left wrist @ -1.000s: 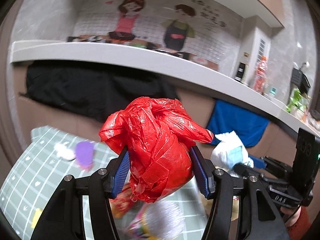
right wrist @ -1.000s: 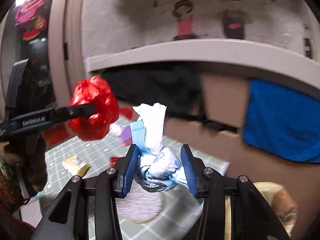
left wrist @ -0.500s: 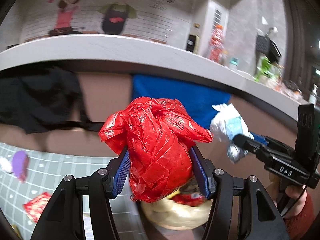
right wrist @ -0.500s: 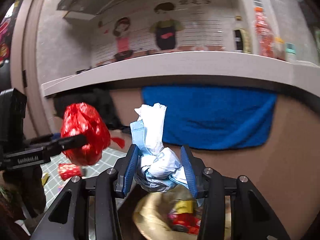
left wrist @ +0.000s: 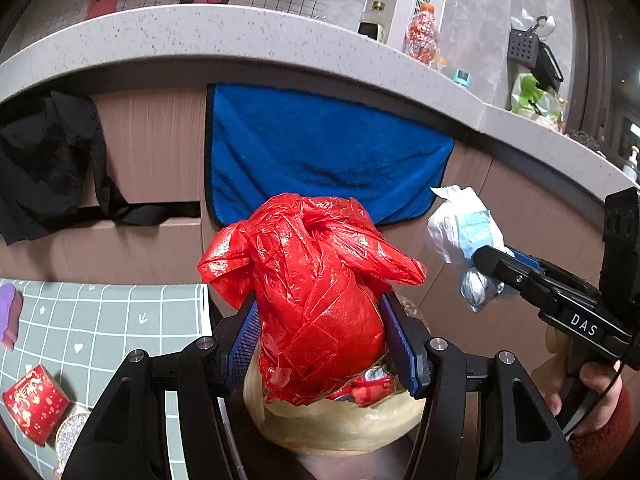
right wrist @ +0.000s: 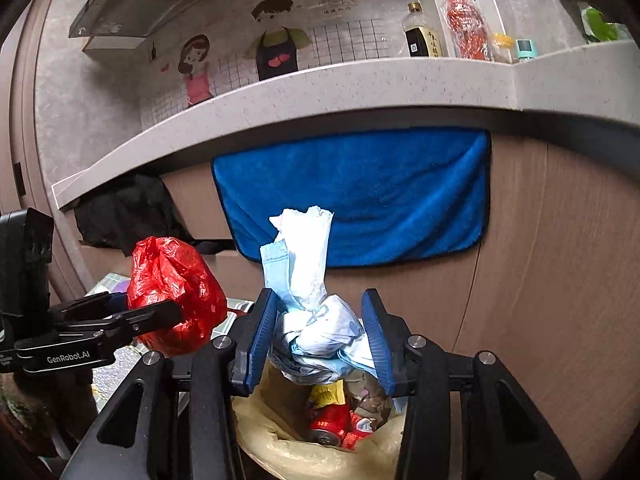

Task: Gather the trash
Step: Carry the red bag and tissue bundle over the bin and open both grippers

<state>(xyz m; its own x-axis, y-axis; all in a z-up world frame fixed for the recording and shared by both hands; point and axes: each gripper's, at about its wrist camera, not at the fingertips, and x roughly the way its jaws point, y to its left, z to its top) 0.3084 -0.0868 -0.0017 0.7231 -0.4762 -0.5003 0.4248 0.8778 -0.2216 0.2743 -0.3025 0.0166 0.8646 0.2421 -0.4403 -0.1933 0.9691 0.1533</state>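
Both tongs swung over from the bench to above the lined trash bin (right wrist: 320, 452). Left tongs (left wrist: 320, 344) pinching a knotted red plastic bag (left wrist: 316, 296), right tongs (right wrist: 320, 336) pinching a wad of white-and-blue tissue (right wrist: 312, 312).

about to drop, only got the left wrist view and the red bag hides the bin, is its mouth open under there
Observer: Yes. The right wrist view shows the beige bin bag gaping open, with a yellow wrapper lying inside.
Operator: is the right tool over it
Observer: The paper wad, clamped in the right tool, sits straight above that opening in that view.
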